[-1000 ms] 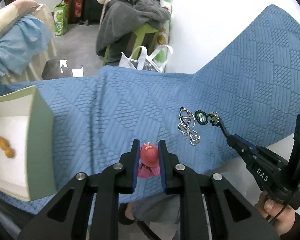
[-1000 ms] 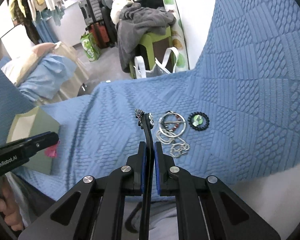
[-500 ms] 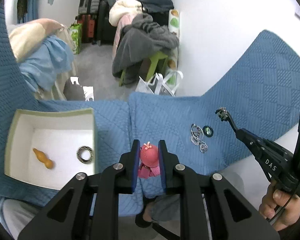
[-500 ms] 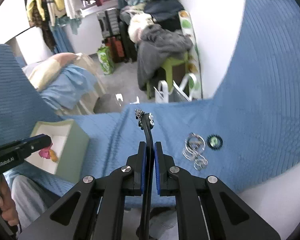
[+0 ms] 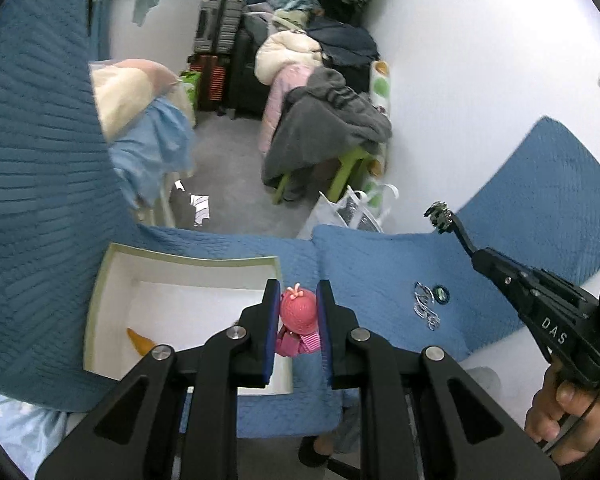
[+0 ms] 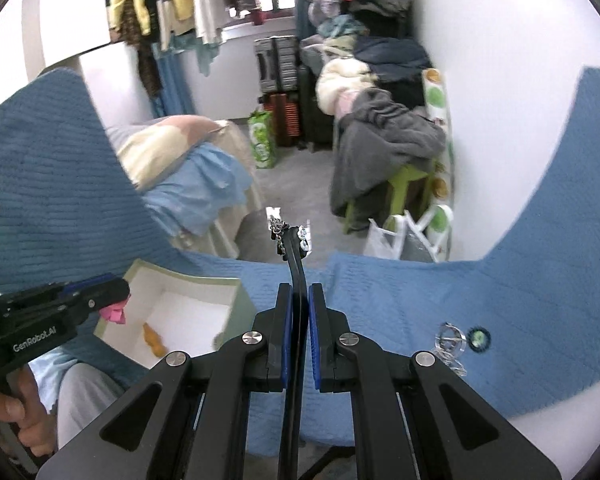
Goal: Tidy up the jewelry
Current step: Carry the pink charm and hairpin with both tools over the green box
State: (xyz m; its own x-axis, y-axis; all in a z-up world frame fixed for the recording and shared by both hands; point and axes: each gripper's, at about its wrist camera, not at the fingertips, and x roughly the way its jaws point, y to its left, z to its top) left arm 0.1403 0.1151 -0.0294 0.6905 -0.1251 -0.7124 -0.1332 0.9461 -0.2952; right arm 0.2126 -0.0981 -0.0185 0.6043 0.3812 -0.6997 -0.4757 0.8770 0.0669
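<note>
My left gripper (image 5: 298,287) is shut on a pink ball-headed charm (image 5: 298,314) and hovers over the near right corner of the open white box (image 5: 100,300). An orange piece (image 5: 140,342) lies inside that box. My right gripper (image 6: 295,246) is shut, and its long thin tips pinch a small sparkly piece (image 6: 278,227) in the air above the blue quilted cloth (image 6: 380,292). On the cloth to its right lie a silver ring with chain (image 6: 450,340) and a round black-and-green piece (image 6: 479,338). The right wrist view shows the left gripper (image 6: 116,292) by the box (image 6: 236,300).
A person's hands hold both tools. Beyond the cloth's far edge the floor drops away, with a green stool under grey clothes (image 5: 328,132), a white bag (image 5: 340,212), suitcases (image 5: 216,40) and a bed with blue bedding (image 6: 196,184). A white wall runs along the right.
Both grippers rose and drew back from the cloth. The right one lifted the sparkly piece off it, away from the ring. The box slid into fuller view under the left gripper's charm.
</note>
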